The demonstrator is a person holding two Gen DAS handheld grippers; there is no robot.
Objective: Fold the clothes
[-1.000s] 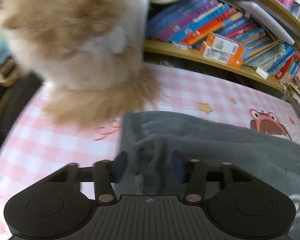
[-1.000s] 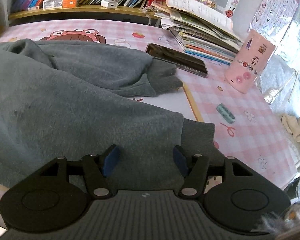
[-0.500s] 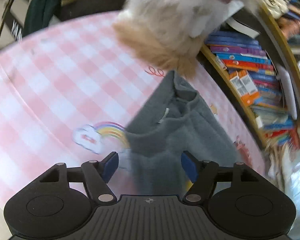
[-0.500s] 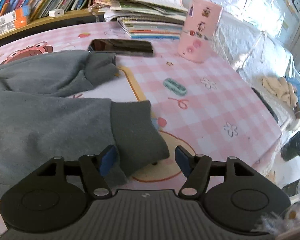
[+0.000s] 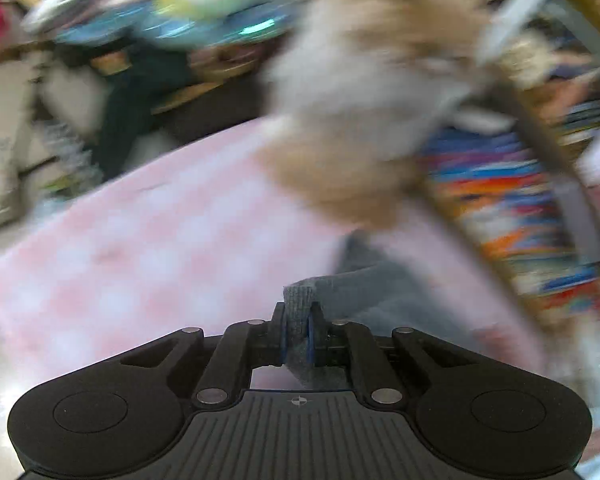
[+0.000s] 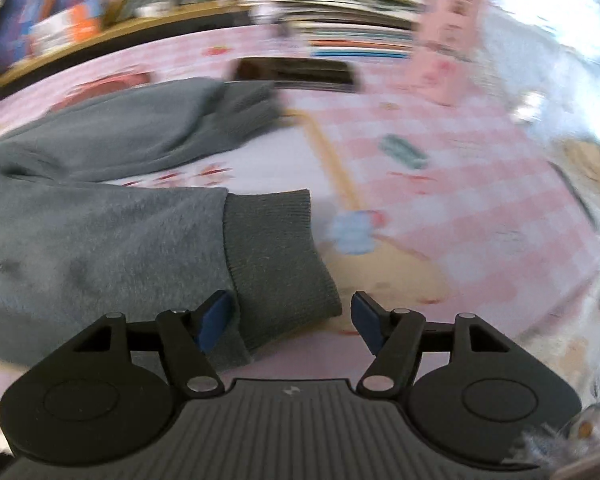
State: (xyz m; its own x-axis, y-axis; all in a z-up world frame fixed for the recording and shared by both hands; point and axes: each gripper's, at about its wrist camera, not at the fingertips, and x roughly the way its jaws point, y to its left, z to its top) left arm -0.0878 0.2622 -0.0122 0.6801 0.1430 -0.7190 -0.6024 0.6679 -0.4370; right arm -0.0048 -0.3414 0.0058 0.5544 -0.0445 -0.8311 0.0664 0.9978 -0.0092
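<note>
left gripper pinched tight on grey sweatshirt ribbed edge, likely a fold corner | right gripper spread wide, straddling cuff, nothing held | garment flat on pink checked table

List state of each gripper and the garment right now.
left gripper: shut, pinching an edge of the grey sweatshirt.
right gripper: open, straddling the ribbed cuff, not gripping.
grey sweatshirt: spread on the pink checked tablecloth, unfolded.
</note>
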